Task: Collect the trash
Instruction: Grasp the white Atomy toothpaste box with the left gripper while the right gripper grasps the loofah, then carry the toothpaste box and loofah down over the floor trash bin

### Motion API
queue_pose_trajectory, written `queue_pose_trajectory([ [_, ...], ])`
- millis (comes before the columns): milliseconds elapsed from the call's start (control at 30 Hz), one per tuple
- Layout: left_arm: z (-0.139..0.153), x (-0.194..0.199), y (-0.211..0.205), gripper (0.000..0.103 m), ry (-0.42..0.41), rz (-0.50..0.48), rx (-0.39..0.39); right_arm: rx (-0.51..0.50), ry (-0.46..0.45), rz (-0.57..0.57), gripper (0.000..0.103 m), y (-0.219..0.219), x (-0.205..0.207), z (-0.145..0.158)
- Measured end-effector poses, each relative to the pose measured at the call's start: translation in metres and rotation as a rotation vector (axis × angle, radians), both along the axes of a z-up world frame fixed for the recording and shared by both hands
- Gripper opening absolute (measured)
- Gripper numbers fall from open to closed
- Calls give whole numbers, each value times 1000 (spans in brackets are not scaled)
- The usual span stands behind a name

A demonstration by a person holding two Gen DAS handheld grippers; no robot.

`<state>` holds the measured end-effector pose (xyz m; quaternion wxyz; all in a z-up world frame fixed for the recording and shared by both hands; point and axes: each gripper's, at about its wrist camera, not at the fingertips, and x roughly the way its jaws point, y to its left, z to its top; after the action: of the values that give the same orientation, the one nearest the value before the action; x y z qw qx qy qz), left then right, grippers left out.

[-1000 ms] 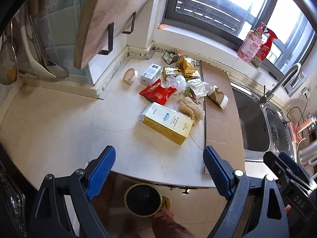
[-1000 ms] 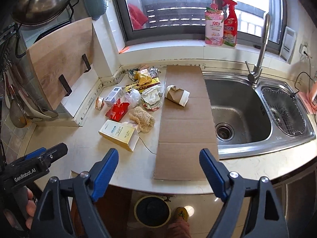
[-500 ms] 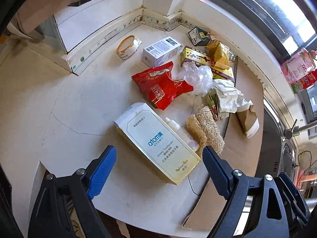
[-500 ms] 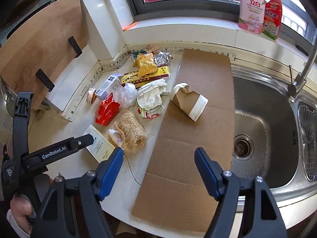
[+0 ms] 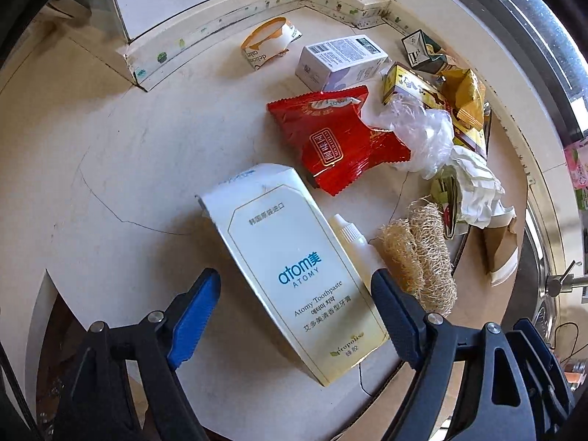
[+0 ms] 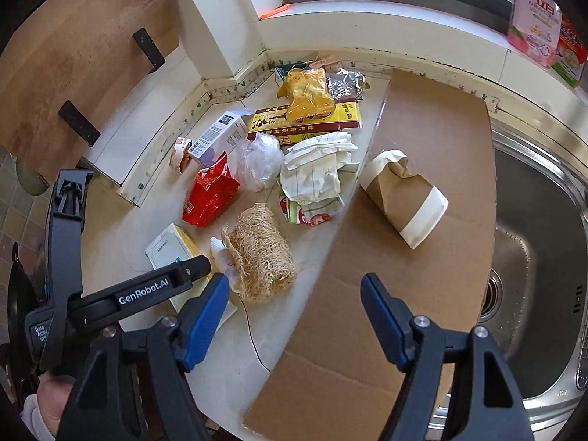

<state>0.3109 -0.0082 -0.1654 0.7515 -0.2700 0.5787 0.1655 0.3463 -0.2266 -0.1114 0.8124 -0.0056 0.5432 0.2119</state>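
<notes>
Litter lies heaped on a pale kitchen counter (image 5: 121, 154) as two hand-held grippers hang over its near edge. The left gripper (image 5: 296, 294), its blue-padded fingers spread wide and having just been closing a little, straddles the near end of a cream toothpaste box (image 5: 294, 268) that lies flat and slantwise on the counter; the pads are not touching it. Just right of the box lie a small white dropper bottle (image 5: 349, 235) and a tan loofah (image 5: 419, 257), the two touching. Farther back sit a red foil packet (image 5: 334, 139), crumpled clear plastic (image 5: 422, 136) against its right edge, a white carton with a barcode (image 5: 341, 60), a torn paper cup sleeve (image 5: 270, 42) at far left, and yellow wrappers (image 5: 463, 99) on a gold-and-red box near the wall. The right gripper (image 6: 294, 305), also wide apart with nothing between its fingers, hovers over the left edge of a flattened cardboard sheet (image 6: 422, 169) that runs from the window wall to the near edge of the counter, beside the steel sink (image 6: 540, 242). A crushed brown paper cup (image 6: 404, 198) lies on the cardboard, and crumpled white paper (image 6: 316, 169) rests just left of it on the counter. A person's hand (image 6: 47, 400) shows at lower left, on the left gripper's handle.
</notes>
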Motion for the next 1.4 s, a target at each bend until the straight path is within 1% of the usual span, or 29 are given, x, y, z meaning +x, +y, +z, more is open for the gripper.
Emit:
queue_pose_trajectory([
  [33, -1, -1, 1, 81, 0, -3, -4, 3, 8, 5, 75, 3, 3, -2],
  [67, -2, -3, 3, 78, 3, -7, -5, 8, 19, 13, 75, 5, 6, -5],
  [167, -4, -10, 10, 67, 21, -17, 18, 9, 43, 30, 75, 14, 13, -14],
  [233, -6, -17, 17, 63, 33, -18, 32, -2, 50, 42, 75, 20, 15, -20],
  [267, -8, -20, 21, 61, 39, -17, 36, -6, 55, 49, 75, 24, 17, -24],
  [300, -10, -24, 25, 55, 44, -16, 36, -10, 62, 56, 74, 26, 18, -29],
  [333, -12, -26, 30, 53, 49, -16, 35, -16, 73, 57, 73, 29, 20, -34],
  [367, -15, -29, 34, 51, 51, -15, 32, -17, 88, 57, 66, 30, 22, -39],
  [433, -15, -35, 42, 51, 41, -12, 29, -9, 127, 56, 59, 32, 27, -50],
  [500, -15, -39, 46, 50, 38, -19, 30, 8, 166, 49, 54, 32, 30, -60],
  [567, -14, -44, 50, 50, 31, -28, 35, 33, 196, 50, 40, 33, 32, -67],
  [600, -13, -47, 51, 50, 26, -30, 42, 39, 203, 54, 40, 33, 32, -68],
  [633, -11, -49, 52, 50, 20, -31, 48, 47, 202, 56, 32, 34, 31, -68],
  [667, -10, -50, 53, 50, 11, -30, 53, 65, 201, 64, 19, 34, 30, -67],
  [733, -6, -52, 54, 50, -16, -26, 48, 81, 200, 69, 19, 35, 27, -64],
  [833, 1, -60, 57, 50, -54, -21, 52, 75, 150, 67, 19, 35, 19, -55],
  [967, 15, -71, 52, 50, -60, -71, 130, 93, 100, 49, 18, 30, 4, -40],
  [1067, 28, -79, 48, 50, -72, -103, 174, 109, 83, 29, 18, 27, -9, -31],
  [1233, 51, -98, 45, 50, -115, -174, 176, 113, 47, 4, 18, 24, -48, -12],
  [1333, 64, -113, 40, 50, -142, -242, 207, 107, 6, -18, 18, 24, -81, 5],
  [1400, 70, -126, 39, 50, -163, -294, 210, 99, -25, -37, 18, 28, -104, 15],
])
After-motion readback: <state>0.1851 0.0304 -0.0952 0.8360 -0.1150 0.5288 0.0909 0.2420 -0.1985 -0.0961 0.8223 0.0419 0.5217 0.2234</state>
